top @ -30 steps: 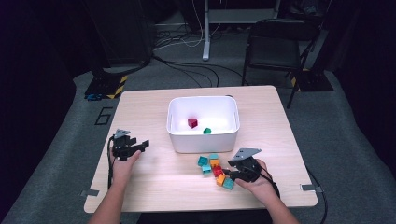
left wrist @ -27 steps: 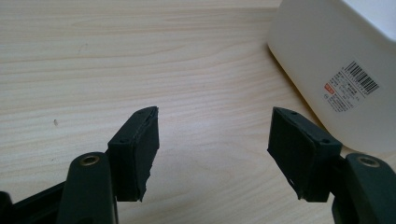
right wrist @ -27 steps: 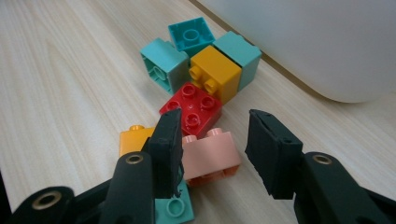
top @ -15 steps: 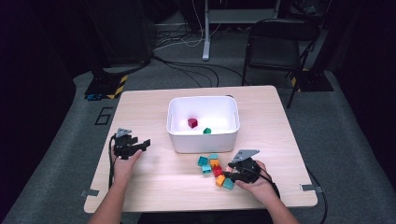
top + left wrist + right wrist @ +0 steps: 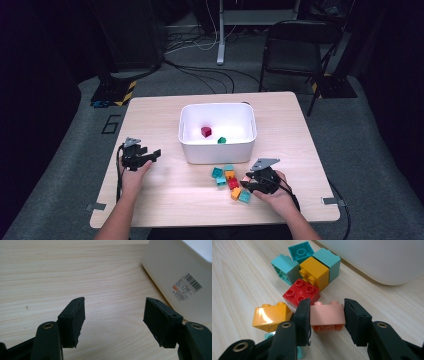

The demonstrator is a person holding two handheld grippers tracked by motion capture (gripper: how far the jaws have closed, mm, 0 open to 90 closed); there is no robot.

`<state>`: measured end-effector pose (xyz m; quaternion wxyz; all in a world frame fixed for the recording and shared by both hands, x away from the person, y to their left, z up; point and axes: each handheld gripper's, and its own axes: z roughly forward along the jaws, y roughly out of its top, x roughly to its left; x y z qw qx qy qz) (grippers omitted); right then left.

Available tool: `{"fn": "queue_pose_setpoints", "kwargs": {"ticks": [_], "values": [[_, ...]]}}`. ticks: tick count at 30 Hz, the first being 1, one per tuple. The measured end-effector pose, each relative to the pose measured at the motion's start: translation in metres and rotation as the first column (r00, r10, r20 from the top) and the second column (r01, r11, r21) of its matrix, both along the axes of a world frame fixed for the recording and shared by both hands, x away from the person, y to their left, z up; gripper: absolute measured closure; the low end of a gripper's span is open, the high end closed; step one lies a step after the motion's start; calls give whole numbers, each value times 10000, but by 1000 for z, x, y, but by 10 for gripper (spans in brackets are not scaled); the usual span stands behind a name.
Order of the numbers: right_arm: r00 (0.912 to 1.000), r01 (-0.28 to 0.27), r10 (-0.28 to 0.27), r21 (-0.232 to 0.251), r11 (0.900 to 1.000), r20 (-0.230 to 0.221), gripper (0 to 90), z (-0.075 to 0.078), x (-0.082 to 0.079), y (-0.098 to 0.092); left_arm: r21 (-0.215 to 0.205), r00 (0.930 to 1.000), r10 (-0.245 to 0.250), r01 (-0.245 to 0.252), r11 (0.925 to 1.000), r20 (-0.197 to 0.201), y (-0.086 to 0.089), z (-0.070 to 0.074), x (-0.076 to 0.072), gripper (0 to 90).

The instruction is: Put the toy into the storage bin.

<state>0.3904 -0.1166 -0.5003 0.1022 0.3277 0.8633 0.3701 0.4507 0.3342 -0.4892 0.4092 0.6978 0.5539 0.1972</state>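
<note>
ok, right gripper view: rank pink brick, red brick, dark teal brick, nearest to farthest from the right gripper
1. pink brick: between the right gripper jaws, pads on both sides.
2. red brick: just beyond, left.
3. dark teal brick: far end of the pile, by the white bin.

Black grippers, brass-ringed screws, padded fingers (image 5: 302, 315), trailing cables.

Bin (image 5: 218, 150) mid-table (image 5: 165, 200), bricks (image 5: 229, 179) just before it, two bricks (image 5: 212, 135) inside

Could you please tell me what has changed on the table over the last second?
Very little: the right claw has just been closing on the pink plastic brick. The left claw, open above the wooden table, the white plastic bin and the other bricks stayed as they were.
</note>
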Motion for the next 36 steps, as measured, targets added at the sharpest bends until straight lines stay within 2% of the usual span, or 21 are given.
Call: {"fn": "queue_pose_setpoints", "kwargs": {"ticks": [13, 18, 25, 31, 36], "values": [[9999, -46, 49, -222, 9997, 155, 580, 7, -2, 4, 3, 10000, 19, -19, 10000, 3, 0, 0, 0, 333], [9994, -94, 97, -91, 9999, 336, 581, 16, -4, 4, 23, 10000, -12, 12, 10000, -23, 0, 0, 0, 333], [9999, -8, 6, 94, 10000, 141, 581, 28, -6, 4, 57, 10000, 31, -31, 10000, 24, 0, -1, 0, 333], [10000, -33, 30, 397, 9992, 81, 581, 43, -6, 3, 37, 10000, 70, -69, 10000, -65, 2, 0, -1, 333], [9994, -174, 155, 659, 9977, 303, 582, 67, -8, 3, 31, 9999, 53, -52, 10000, -97, 2, 0, -2, 333]]}}
